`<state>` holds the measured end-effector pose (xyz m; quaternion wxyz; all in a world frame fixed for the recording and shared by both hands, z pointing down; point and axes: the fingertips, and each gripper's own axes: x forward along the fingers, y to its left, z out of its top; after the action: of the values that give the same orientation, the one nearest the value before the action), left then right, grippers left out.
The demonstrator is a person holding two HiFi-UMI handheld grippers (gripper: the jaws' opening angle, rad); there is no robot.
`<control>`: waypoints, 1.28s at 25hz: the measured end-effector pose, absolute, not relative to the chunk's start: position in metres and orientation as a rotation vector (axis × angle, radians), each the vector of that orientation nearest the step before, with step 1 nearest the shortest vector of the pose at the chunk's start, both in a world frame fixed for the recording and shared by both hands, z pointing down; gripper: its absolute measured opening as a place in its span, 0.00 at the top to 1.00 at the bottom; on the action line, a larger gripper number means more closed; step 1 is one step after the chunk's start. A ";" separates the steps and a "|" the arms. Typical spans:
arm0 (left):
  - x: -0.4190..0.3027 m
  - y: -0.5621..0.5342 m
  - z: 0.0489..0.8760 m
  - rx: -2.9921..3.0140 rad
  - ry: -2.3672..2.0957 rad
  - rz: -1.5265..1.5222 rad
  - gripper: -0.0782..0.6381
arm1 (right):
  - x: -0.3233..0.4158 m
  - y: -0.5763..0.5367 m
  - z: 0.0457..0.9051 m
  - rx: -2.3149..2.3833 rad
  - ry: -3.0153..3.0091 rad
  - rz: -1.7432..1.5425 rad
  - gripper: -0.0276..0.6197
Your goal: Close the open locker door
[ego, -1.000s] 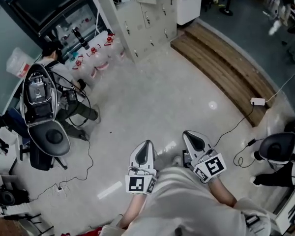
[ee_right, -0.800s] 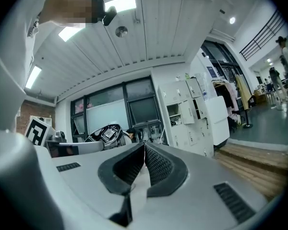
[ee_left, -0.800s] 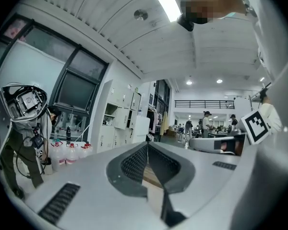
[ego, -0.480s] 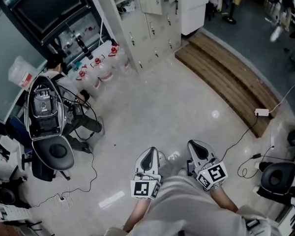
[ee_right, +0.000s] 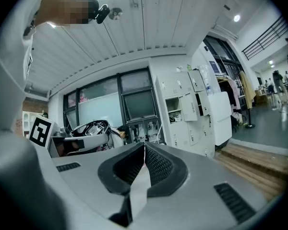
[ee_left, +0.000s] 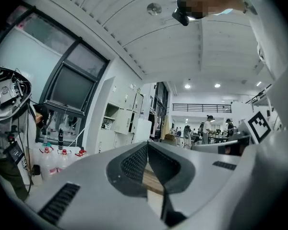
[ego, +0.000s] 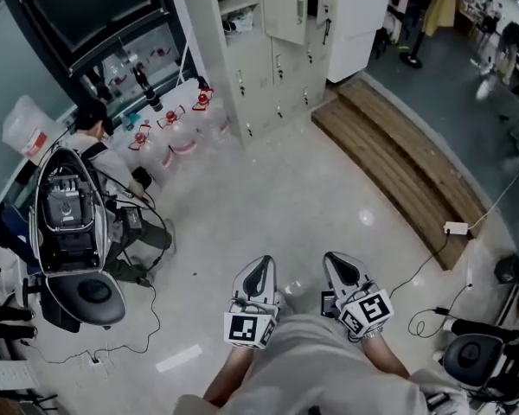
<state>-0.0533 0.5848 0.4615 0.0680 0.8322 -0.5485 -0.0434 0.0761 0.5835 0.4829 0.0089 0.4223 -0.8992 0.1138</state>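
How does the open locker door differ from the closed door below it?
The open locker door stands swung outward; the closed door lies flush. The open locker door bares a compartment with things inside; the closed door hides its own. Both are pale beige.

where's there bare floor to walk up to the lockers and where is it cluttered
The pale floor is bare in a wide lane from you to the lockers, bordered by the water jugs on the left and the wooden step on the right. Crowded: chair and equipment at left, adapter and another chair lower right.
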 end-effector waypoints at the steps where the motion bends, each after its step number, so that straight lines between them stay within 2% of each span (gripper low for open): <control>1: -0.056 0.577 0.462 2.514 -1.648 -0.128 0.87 | 0.074 0.575 0.485 1.328 -2.808 0.376 0.91; 8: -0.075 0.550 0.469 2.510 -1.623 -0.104 0.87 | 0.057 0.548 0.480 1.412 -2.847 0.442 0.92; 16: -0.072 0.516 0.475 2.482 -1.624 -0.073 0.87 | 0.052 0.511 0.483 1.347 -2.790 0.276 0.92; 32: -0.063 0.344 0.460 2.389 -1.856 -0.065 0.87 | 0.038 0.327 0.475 0.917 -2.901 0.161 0.92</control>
<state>-0.0631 0.3439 0.4601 0.0575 0.7882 -0.6124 -0.0215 0.0382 0.3271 0.4748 0.0474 0.3006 -0.9511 0.0527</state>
